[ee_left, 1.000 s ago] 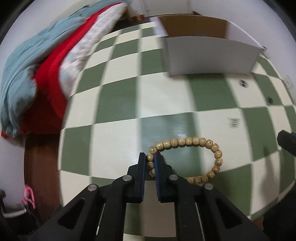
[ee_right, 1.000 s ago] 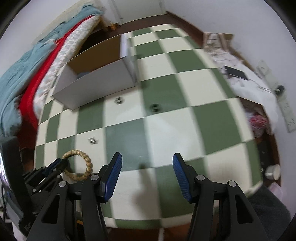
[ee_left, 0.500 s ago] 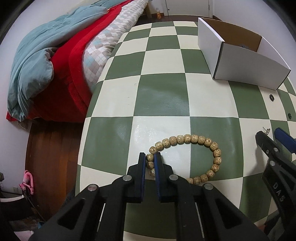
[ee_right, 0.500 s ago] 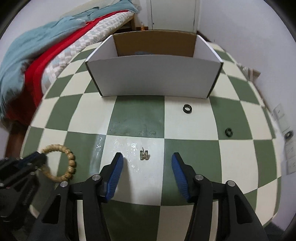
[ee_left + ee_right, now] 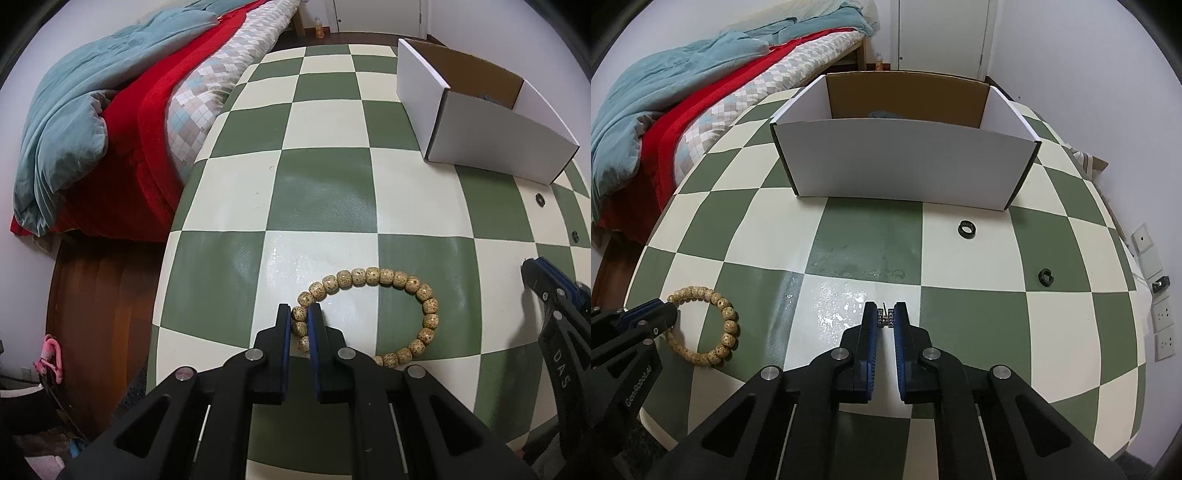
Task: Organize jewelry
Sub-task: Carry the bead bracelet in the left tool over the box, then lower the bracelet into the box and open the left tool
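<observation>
On checkered table: both grippers clamped on jewelry.
Left gripper pinches near end of bead bracelet, loop lying flat. Right gripper nips small sparkly earring. White box beyond; two black rings apart, right.

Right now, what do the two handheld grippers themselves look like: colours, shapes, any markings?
Both are matte black plastic with triangular cut-outs in the linkage arms and round silver pivot pins. The left gripper and the right gripper carry flat jaws faced with ribbed blue pads. White lettering runs along each gripper's side, "DAS" legible on the right one, the left one's unclear. No cables, hands or sleeves show.
</observation>
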### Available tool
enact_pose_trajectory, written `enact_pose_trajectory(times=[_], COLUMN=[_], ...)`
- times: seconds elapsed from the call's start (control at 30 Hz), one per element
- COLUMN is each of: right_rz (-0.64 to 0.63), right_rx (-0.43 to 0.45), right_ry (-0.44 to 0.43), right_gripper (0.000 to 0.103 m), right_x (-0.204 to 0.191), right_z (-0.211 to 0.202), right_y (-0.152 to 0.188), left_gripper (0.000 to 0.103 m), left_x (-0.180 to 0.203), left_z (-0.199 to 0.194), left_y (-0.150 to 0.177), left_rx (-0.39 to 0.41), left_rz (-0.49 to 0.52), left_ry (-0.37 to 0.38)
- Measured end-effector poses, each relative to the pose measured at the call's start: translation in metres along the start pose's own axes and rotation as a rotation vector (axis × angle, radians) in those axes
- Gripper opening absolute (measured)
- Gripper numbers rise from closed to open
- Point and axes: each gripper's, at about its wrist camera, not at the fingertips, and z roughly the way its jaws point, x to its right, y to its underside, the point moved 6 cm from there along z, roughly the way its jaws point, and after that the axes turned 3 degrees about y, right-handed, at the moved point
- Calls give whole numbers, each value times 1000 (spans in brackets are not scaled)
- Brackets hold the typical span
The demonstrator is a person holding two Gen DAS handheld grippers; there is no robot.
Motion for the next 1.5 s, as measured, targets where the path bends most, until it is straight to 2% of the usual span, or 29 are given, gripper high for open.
enact_pose_trajectory(times=[0.2,0.43,0.63,0.83,0.97,1.13,1.3,1.5], right_rz=[16,65,118,147,152,168,193,220], right_rx=[17,72,143,197,199,153,60,-60], right_ry=[-6,-17,-35,-87,-123,-170,-202,-264], right_gripper=[9,9,9,9,9,9,9,9], right_x=[7,30,51,64,73,85,95,98], right_z=[-11,-41,-77,-108,-112,-88,-45,6], right_y=[2,-14,-46,-91,-123,-163,-189,-201], left_gripper=[7,7,7,6,7,7,7,8], left_x=[6,26,42,60,71,88,100,111], left_z=[-22,-70,-108,-136,-136,-110,-80,-42], left_y=[-12,-44,-75,-119,-160,-209,-232,-239], left_rx=[56,157,228,274,264,202,135,29], left_rz=[-1,15,24,45,57,91,131,145], left_ry=[22,87,146,222,282,317,322,353])
